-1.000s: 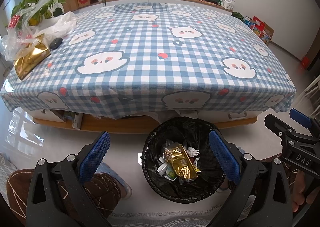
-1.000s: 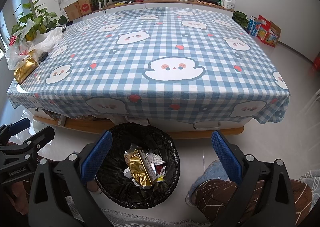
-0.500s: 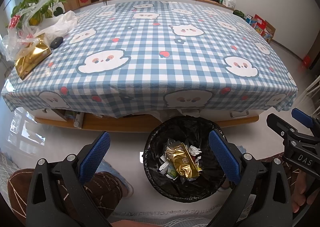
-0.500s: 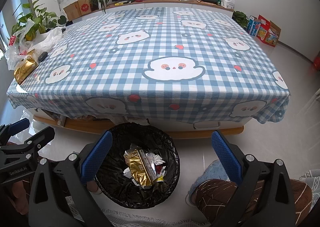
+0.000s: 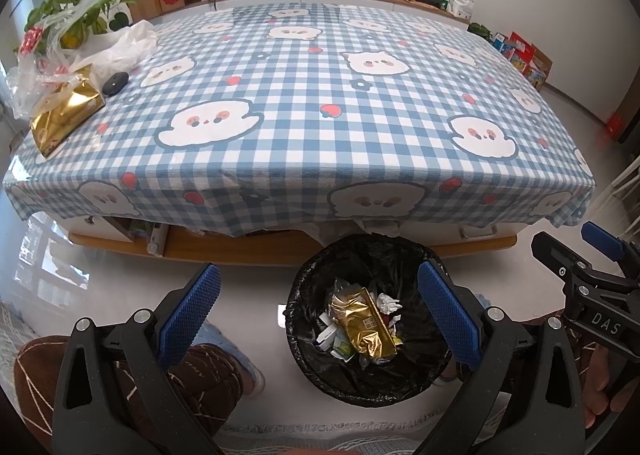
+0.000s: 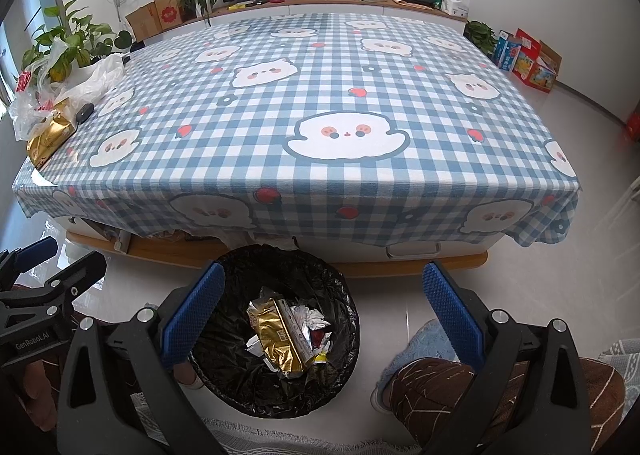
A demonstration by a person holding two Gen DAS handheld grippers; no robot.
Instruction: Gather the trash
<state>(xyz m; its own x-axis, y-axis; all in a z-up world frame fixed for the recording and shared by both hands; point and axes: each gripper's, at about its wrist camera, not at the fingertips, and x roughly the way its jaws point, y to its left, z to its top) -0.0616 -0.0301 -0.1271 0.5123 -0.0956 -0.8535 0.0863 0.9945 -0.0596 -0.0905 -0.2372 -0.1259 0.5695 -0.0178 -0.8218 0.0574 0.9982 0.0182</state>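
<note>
A black-lined trash bin stands on the floor in front of the table. A gold foil wrapper, crumpled paper and small packets lie inside it. My left gripper hovers above the bin's left side, open and holding nothing. My right gripper hangs above the bin's right side, also open and holding nothing. Another gold foil bag lies at the table's left edge among clear plastic bags.
The table's blue checked cloth hangs over the near edge. A small black round object lies beside the plastic bags. Potted plants stand at the far left. The person's knees flank the bin.
The left wrist view wobbled slightly. Both grippers stay open above the bin, and its contents have not moved.
</note>
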